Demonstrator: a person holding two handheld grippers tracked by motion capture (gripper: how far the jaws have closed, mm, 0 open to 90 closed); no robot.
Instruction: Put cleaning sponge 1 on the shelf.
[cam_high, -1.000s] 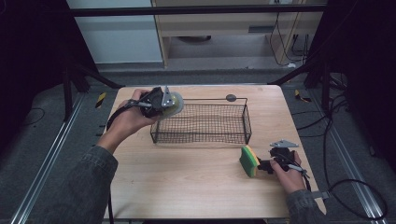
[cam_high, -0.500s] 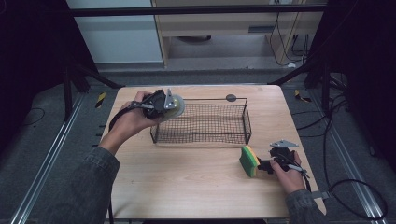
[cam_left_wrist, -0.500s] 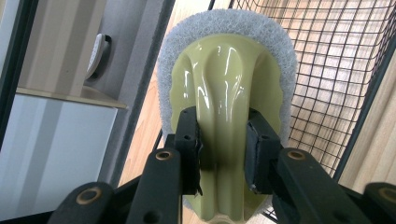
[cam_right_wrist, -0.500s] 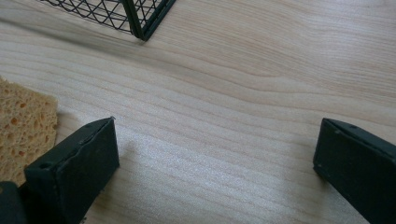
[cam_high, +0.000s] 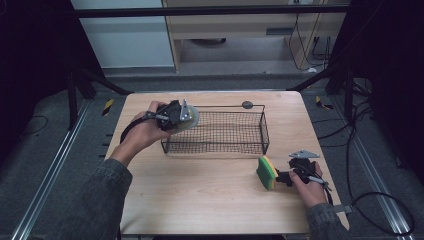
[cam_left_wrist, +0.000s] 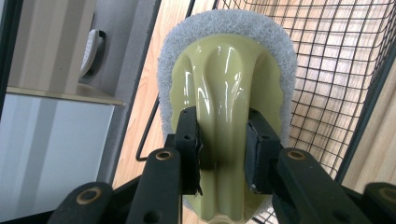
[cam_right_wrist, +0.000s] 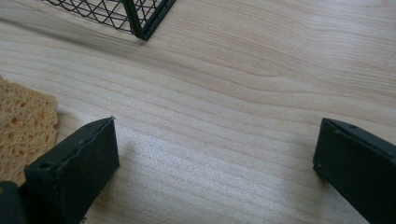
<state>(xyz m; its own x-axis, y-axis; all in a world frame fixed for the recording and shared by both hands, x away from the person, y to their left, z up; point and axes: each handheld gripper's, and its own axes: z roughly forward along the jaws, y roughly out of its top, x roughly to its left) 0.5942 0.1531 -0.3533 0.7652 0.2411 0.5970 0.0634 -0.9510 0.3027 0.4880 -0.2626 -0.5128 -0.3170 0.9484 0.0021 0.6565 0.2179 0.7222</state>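
In the high view the left forearm rose from the lower left of the frame toward the upper middle, its hand wrapped around the left gripper (cam_high: 186, 116) at the basket's (cam_high: 215, 148) left end. That gripper clamped a scrubber (cam_high: 192, 118), a pale yellow-green handle backed by a grey-white pad, held off the table (cam_high: 200, 200) just above the basket's left rim. The right hand sat at the lower right of the frame, resting on the table with the right gripper (cam_high: 281, 177) pointing left, a yellow-and-green sponge (cam_high: 266, 172) standing on edge just in front of it.

The left gripper view showed what the high view could not: both pads pressing the narrow ridge of the scrubber (cam_left_wrist: 229, 93), with the basket mesh (cam_left_wrist: 341, 70) at the upper right of the frame. The right gripper view showed that tool standing wide, bare table (cam_right_wrist: 233, 93) between its jaws, the sponge's (cam_right_wrist: 23, 130) porous face at the left edge beside one jaw rather than between them, and a basket corner (cam_right_wrist: 140, 18) at the top.

Against the earlier frames, the left hand and scrubber had drifted only slightly, toward the lower left of the frame; the right hand, sponge and basket lay as before.
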